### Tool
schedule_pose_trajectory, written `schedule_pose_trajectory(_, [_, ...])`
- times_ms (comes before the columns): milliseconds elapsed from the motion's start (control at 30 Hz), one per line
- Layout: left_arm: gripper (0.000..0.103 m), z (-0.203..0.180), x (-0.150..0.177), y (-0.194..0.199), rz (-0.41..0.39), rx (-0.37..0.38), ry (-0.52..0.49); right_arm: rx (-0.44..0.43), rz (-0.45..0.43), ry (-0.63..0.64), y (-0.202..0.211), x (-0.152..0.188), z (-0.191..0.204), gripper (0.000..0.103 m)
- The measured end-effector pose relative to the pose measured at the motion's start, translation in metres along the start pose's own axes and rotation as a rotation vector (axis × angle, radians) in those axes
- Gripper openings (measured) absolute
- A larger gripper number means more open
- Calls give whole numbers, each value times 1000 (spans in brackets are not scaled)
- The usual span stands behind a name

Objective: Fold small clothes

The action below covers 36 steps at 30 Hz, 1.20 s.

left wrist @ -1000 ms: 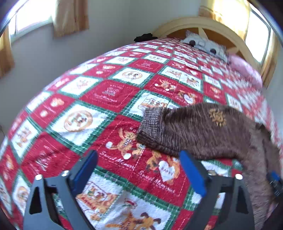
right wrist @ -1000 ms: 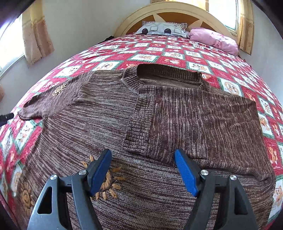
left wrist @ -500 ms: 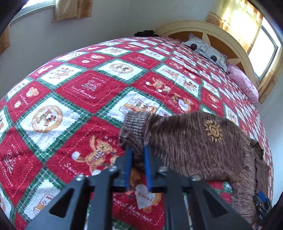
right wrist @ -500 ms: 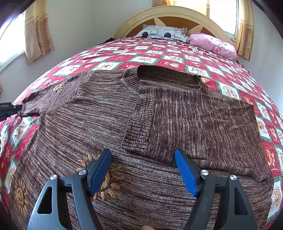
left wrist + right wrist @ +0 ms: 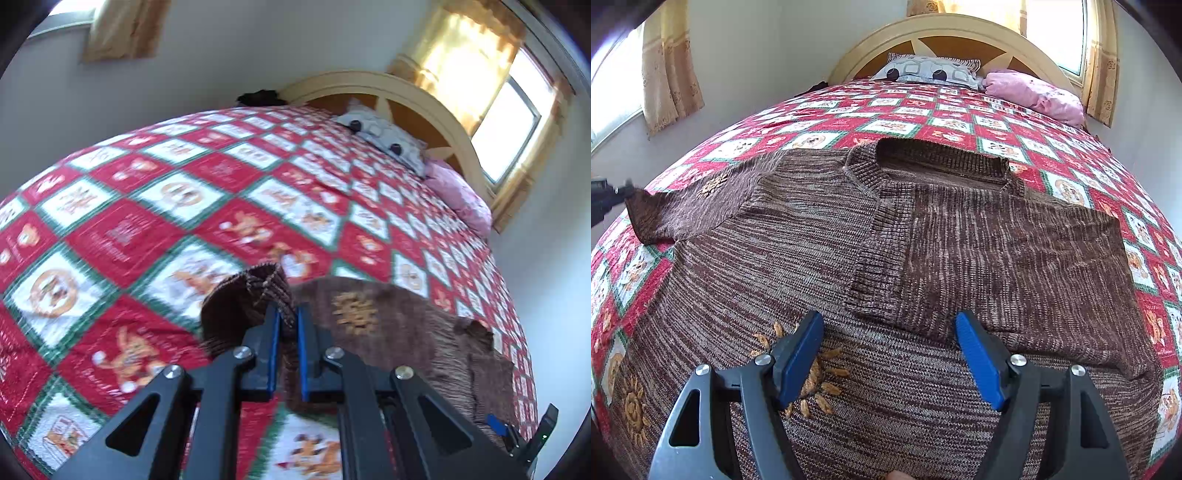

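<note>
A brown knit sweater (image 5: 820, 236) with orange sun embroidery lies flat on the quilt, neck toward the headboard. Its right sleeve (image 5: 979, 266) is folded across the chest. My left gripper (image 5: 286, 325) is shut on the cuff of the left sleeve (image 5: 255, 291) and holds it lifted off the bed; the sleeve (image 5: 388, 325) trails to the right. In the right wrist view that cuff (image 5: 646, 218) is raised at the far left, with the left gripper (image 5: 605, 195) at the edge. My right gripper (image 5: 890, 354) is open and empty above the sweater's lower body.
The bed has a red, white and green patchwork quilt (image 5: 129, 229). A grey pillow (image 5: 931, 72) and a pink pillow (image 5: 1034, 92) lie by the curved headboard (image 5: 945, 33). Walls and curtained windows stand on both sides.
My left gripper closed on the left sleeve's cuff and has lifted it off the quilt. My right gripper has stayed open in the same place.
</note>
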<state>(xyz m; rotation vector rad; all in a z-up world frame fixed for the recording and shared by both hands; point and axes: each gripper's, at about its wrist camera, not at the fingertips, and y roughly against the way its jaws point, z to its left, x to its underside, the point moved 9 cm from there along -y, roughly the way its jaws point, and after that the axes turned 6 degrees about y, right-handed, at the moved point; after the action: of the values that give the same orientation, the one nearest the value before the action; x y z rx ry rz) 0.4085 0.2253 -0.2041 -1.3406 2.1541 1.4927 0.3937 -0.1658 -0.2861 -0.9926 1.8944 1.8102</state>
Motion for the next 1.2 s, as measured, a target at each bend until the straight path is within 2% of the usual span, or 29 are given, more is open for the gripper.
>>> schedule_pose_trajectory(233, [9, -94, 9, -4, 10, 122, -144, -6, -9, -17, 1, -1, -4, 75])
schedule_pose_trajectory(500, [9, -189, 51, -28, 52, 195, -345, -48, -37, -86, 3, -2, -14, 75])
schedule_pose_trajectory(833, [9, -249, 133, -66, 192, 260, -440, -93, -60, -138, 2, -1, -18, 75])
schedule_pose_trajectory(933, [13, -255, 153, -75, 229, 224, -491, -97, -61, -142, 2, -1, -19, 75])
schedule_pose_trajectory(1033, [18, -257, 164, -71, 259, 231, -540, -102, -63, -146, 2, -1, -19, 75])
schedule_pose_trajectory(1067, [25, -256, 165, -64, 243, 227, -568, -103, -62, -146, 2, -1, -20, 75])
schedule_pose_trajectory(1133, [45, -249, 157, -46, 178, 224, -600, -103, -62, -146, 2, -1, -20, 75])
schedule_pose_trajectory(1200, [86, -229, 139, -29, 78, 187, -610, -106, -63, -149, 2, -1, -20, 75])
